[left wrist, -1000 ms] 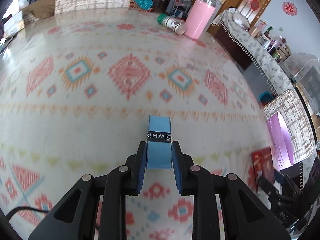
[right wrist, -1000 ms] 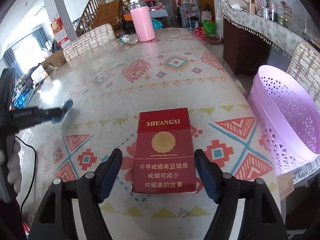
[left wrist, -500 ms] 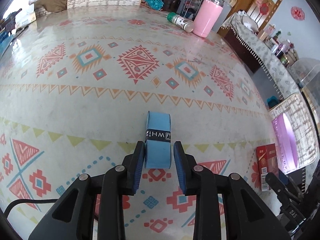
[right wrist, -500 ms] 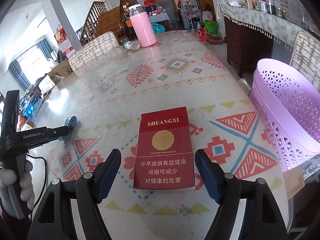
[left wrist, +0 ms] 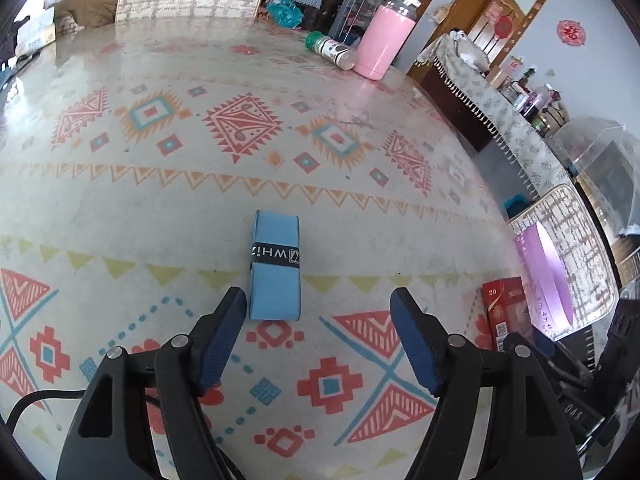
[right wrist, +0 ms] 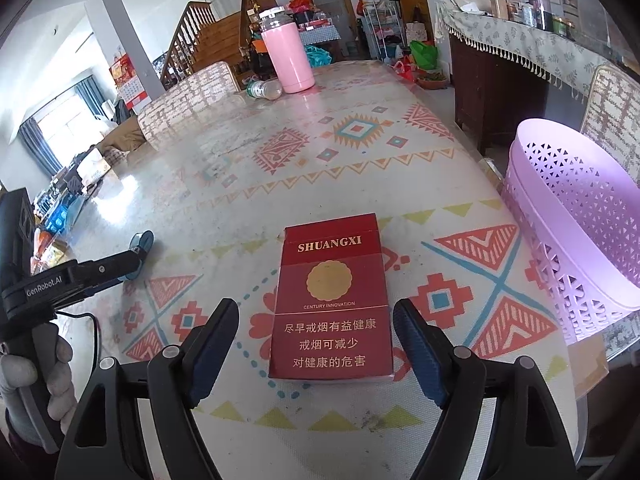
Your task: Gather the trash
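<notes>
The left gripper [left wrist: 318, 308] has just been opening its jaws, and they stand wide now. The blue grip-tape roll [left wrist: 275, 266] lies flat on the worktop [left wrist: 280, 92] just ahead of them. Its near end is beside the left jaw, not between the two, and no pad touches it. The right gripper [right wrist: 316, 320] is also open, its jaws having widened a little more. The red cigarette pack [right wrist: 334, 304] lies flat between them, with a clear gap on each side. The pack is near the right edge of the worktop, and the purple basket [right wrist: 576, 216] stands just beyond that edge, beside a patterned chair. A pink flask [right wrist: 287, 58] and a small bottle on its side [right wrist: 264, 89] are at the far end, well apart from all this.

I judge that the step in hand is to pick up the two pieces of trash, starting from free jaws. For the roll, the left gripper should first shift sideways until the roll sits in the middle of the opening, then go forward and close across its narrow width, near the black band. For the pack, the right gripper is already well centred; it should come lower so the pads meet the long side walls, not the top face. The pack is probably light and smooth, so a low and square grip is safer. After closing, it is better to lift straight up before moving toward the basket, because the basket rim seems higher than the worktop and a low carry could hit it.
</notes>
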`<action>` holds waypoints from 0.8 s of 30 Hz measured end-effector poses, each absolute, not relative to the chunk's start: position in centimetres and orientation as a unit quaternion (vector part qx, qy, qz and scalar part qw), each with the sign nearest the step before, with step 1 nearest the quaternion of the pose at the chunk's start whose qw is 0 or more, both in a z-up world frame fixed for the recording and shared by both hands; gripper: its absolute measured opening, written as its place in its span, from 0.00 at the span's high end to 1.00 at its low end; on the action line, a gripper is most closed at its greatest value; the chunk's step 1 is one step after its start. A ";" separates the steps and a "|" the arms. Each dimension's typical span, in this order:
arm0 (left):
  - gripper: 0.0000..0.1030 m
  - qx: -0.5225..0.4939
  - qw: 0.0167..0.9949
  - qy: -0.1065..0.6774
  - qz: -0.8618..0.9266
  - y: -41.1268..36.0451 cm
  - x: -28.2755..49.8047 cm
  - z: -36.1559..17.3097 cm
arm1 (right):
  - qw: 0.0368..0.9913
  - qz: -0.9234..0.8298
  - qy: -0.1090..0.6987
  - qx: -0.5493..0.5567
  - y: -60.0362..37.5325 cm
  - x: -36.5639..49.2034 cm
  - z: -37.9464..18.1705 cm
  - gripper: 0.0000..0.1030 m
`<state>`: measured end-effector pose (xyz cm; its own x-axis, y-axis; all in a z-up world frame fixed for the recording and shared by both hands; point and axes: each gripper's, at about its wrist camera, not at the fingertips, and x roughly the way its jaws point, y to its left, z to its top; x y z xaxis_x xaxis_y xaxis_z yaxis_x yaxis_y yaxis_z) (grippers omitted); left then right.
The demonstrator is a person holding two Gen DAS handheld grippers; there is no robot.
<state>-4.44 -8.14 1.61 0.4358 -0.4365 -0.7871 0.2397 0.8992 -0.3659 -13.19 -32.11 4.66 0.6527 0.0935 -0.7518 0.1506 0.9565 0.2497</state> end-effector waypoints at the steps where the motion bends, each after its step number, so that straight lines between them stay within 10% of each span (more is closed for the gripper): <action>1: 0.29 -0.102 0.839 0.496 -0.198 -8.1 -4.1 1.7 | 0.897 -0.018 0.419 0.144 -32.0 -13.0 4.6 0.19; 12: 0.26 0.000 0.868 0.470 -0.157 -10.2 -3.7 1.1 | 0.887 -0.055 0.448 0.096 -31.2 -10.6 4.6 0.26; 13: 0.31 0.002 0.871 0.467 -0.151 -10.1 -3.6 1.1 | 0.888 -0.062 0.447 0.087 -31.0 -10.5 4.5 0.29; 15: 0.75 0.013 0.874 0.464 -0.146 -10.3 -3.5 1.3 | 0.890 -0.073 0.445 0.075 -30.9 -10.5 4.5 0.41; 24: 0.76 0.010 0.892 0.426 -0.152 -9.1 -7.0 4.6 | 0.903 -0.064 0.417 0.085 -31.0 -11.7 5.7 0.42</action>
<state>-6.97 -9.12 4.56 0.5903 -0.2630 -0.7631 0.2796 0.9535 -0.1124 -11.74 -31.04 5.71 0.6443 -0.0453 -0.7634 0.1865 0.9774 0.0994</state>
